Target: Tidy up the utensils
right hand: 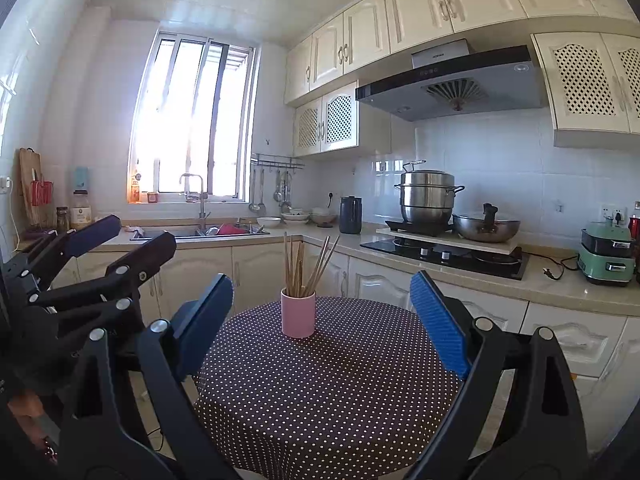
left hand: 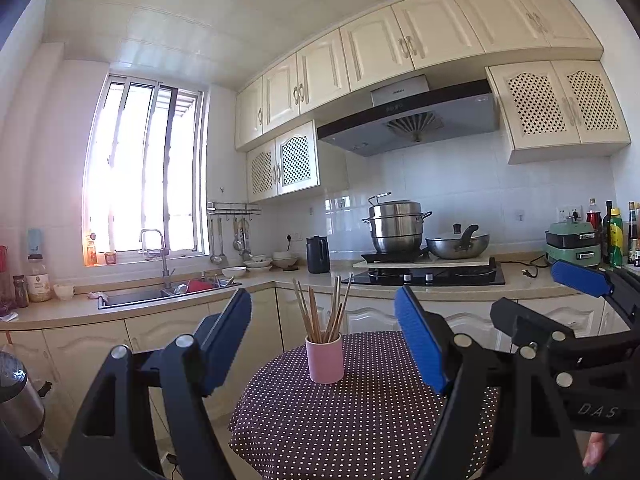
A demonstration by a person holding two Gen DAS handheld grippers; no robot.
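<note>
Chopsticks (left hand: 324,312) — slim, tan, wooden-looking sticks — stood bunched in a small pink cylindrical cup (left hand: 324,359), their tips fanning outward above its rim, some leaning left and some right. The cup sat upright toward the far side of a round worktop draped in a dark cloth with white polka dots (left hand: 352,420), and no other utensil showed on that cloth in either view. Gathered in one holder, the sticks lay much as a tidying job would leave them, though the same scene would equally suit a bundle waiting to be drawn out and sorted. The left gripper (left hand: 324,340) hung back from the cup with its blue-padded jaws spread wide and nothing between them, the cup framed in the gap as if lined up for an approach from the near side. The right gripper (right hand: 320,320) was held alongside it at like height, jaws also spread and empty, the cup centred ahead of it too. Both stood well clear of the sticks, probably so the fanned tips would not be knocked.
</note>
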